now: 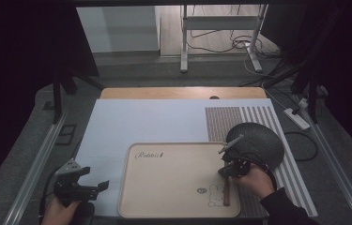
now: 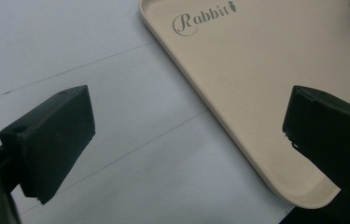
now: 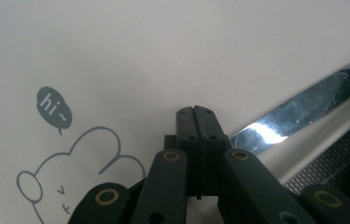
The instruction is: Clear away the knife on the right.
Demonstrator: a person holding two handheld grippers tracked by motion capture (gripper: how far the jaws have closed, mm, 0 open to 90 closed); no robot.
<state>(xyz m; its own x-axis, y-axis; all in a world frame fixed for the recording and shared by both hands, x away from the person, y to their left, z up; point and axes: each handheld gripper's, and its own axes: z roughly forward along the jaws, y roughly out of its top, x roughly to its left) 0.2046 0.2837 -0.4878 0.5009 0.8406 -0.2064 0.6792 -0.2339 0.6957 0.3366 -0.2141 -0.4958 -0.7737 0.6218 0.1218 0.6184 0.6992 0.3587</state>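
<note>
In the high view, the beige tray point(image 1: 164, 187) lay near the table's front edge. The right gripper point(image 1: 227, 171) hung over its right rim, at about four o'clock from the tray's centre. A dark, slim utensil point(image 1: 227, 191) lay along that rim beside the rabbit drawing point(image 1: 216, 194), just toward the person from the gripper's tip. A dark round plate point(image 1: 256, 143) sat at one o'clock from the gripper. The left gripper point(image 1: 96, 187) rested at nine o'clock from the tray, jaws spread, well apart from everything.

In the left gripper view, the jaws stood wide apart and empty, over the white mat point(image 2: 93, 93) and the tray's corner.

In the right gripper view, the jaws were pressed together, holding nothing. The shiny knife blade point(image 3: 294, 112) lay at two o'clock from the tip, just beside it, against the tray wall. The likely trouble was that closed jaws could only nudge the blade, sliding it along the rim. The raised wall might also block one jaw from getting under it.
</note>
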